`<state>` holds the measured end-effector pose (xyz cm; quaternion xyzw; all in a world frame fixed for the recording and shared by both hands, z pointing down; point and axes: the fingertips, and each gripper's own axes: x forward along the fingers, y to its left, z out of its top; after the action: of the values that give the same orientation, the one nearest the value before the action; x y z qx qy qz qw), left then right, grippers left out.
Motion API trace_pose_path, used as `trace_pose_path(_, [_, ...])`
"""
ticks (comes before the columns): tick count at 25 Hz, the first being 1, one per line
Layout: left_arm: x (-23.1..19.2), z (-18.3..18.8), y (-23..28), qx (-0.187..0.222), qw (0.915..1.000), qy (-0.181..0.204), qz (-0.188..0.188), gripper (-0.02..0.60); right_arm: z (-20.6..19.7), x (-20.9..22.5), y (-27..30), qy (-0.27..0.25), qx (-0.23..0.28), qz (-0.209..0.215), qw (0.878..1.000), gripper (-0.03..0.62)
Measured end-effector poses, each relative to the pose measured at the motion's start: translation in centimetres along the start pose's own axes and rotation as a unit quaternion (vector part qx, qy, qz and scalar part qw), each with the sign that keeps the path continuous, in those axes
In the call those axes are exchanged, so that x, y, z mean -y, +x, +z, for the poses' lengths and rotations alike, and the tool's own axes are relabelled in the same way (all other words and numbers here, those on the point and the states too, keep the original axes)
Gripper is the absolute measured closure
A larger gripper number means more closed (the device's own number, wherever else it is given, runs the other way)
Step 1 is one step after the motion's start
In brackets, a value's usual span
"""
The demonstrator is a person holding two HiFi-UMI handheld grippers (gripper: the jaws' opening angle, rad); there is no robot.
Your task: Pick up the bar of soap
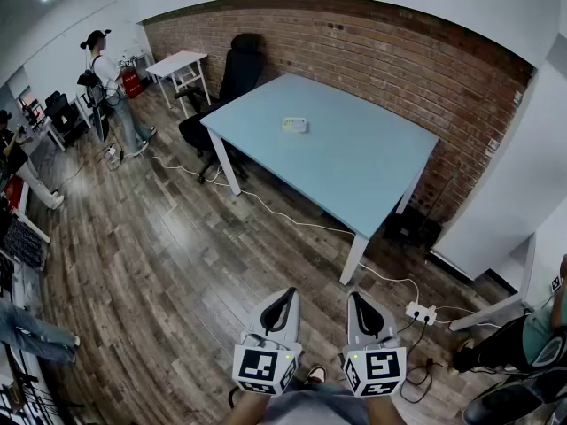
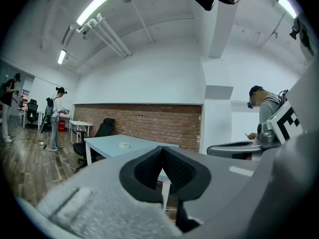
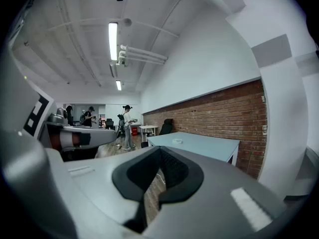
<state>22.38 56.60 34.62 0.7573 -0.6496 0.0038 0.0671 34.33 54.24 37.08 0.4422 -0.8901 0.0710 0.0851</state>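
The bar of soap (image 1: 295, 125) is a small pale block lying near the middle of the light blue table (image 1: 354, 166), far ahead of both grippers. It shows as a tiny pale spot in the left gripper view (image 2: 124, 144) and in the right gripper view (image 3: 177, 141). My left gripper (image 1: 282, 301) and right gripper (image 1: 361, 305) are held side by side low in the head view, over the wooden floor, well short of the table. Each gripper's jaws are pressed together with nothing between them, as seen on the left gripper (image 2: 161, 150) and the right gripper (image 3: 159, 152).
A black office chair (image 1: 235, 78) stands at the table's far left end, with a small white table (image 1: 182, 65) behind it. A person (image 1: 111, 91) stands at the left. A white cable and a power strip (image 1: 421, 311) lie on the floor near the table leg (image 1: 354, 259). A brick wall (image 1: 399, 60) runs behind.
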Motion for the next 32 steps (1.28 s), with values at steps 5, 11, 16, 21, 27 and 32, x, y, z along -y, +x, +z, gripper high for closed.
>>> trace_pose_path(5, [0.0, -0.2, 0.2, -0.004, 1.0, -0.004, -0.004, 0.58, -0.1, -0.2, 0.1, 0.001, -0.006, -0.004, 1.0, 0.591])
trace_pose_path(11, [-0.4, -0.5, -0.1, -0.007, 0.9998, -0.01, -0.013, 0.58, -0.4, -0.9, 0.1, -0.002, -0.014, -0.009, 1.0, 0.591])
trace_pose_path(16, [-1.5, -0.6, -0.4, -0.008, 0.9998, -0.01, -0.013, 0.58, -0.7, -2.4, 0.9, 0.003, -0.016, 0.002, 1.0, 0.591])
trace_pose_path(21, [-4.0, -0.2, -1.3, -0.009, 0.9998, -0.01, -0.01, 0.58, -0.2, -4.6, 2.1, 0.026, -0.001, 0.01, 1.0, 0.589])
trace_pose_path(27, [-7.6, 0.4, -1.6, -0.015, 0.9998, -0.01, -0.01, 0.58, 0.6, -7.9, 4.6, 0.017, -0.008, 0.02, 1.0, 0.589])
trace_pose_path(32, [-9.2, 0.3, -1.6, -0.015, 0.9994, -0.009, -0.031, 0.58, 0.7, -10.0, 6.0, 0.009, -0.007, 0.02, 1.0, 0.589])
